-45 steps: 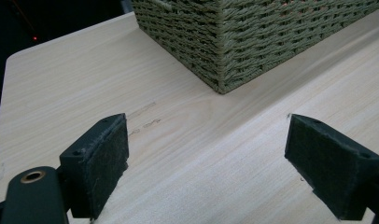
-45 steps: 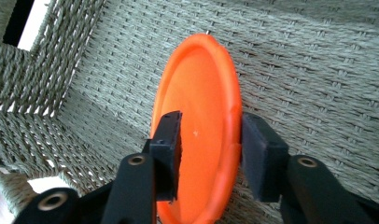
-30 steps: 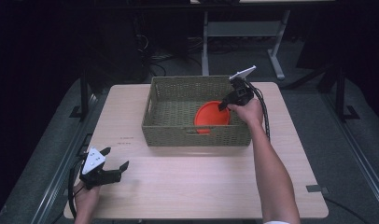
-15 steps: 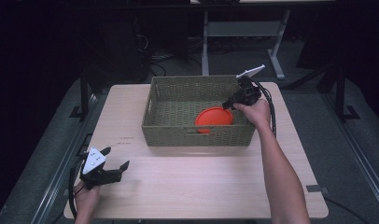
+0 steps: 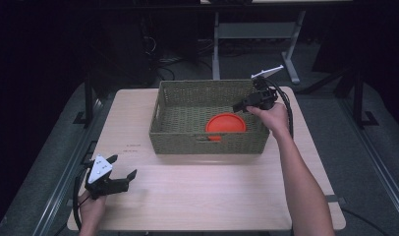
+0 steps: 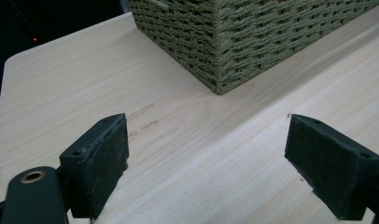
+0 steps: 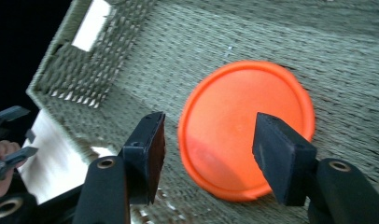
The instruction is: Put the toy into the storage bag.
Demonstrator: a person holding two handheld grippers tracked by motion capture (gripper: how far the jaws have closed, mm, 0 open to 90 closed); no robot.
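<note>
An orange round disc [image 5: 226,124] lies flat on the floor of a green woven basket [image 5: 187,142], toward its front right. My right gripper [image 5: 241,106] hovers open above the basket's right side, over the disc [image 7: 246,126], with nothing between its jaws [image 7: 211,154]. Near the table's front left corner my left gripper [image 5: 123,168] rests open just above the wood. In the left gripper view its pads [image 6: 101,154] stand wide apart and empty, with the basket's corner [image 6: 215,56] ahead.
The light wooden table [image 5: 212,196] has bare room in front of the basket and on both sides. A metal stand [image 5: 256,34] and cables lie on the dark floor beyond the far edge. The right gripper's cable [image 5: 288,110] trails by the basket's right wall.
My right gripper has lifted up and back from the disc, which has settled flat on the basket's floor. The left gripper has stayed in place.
</note>
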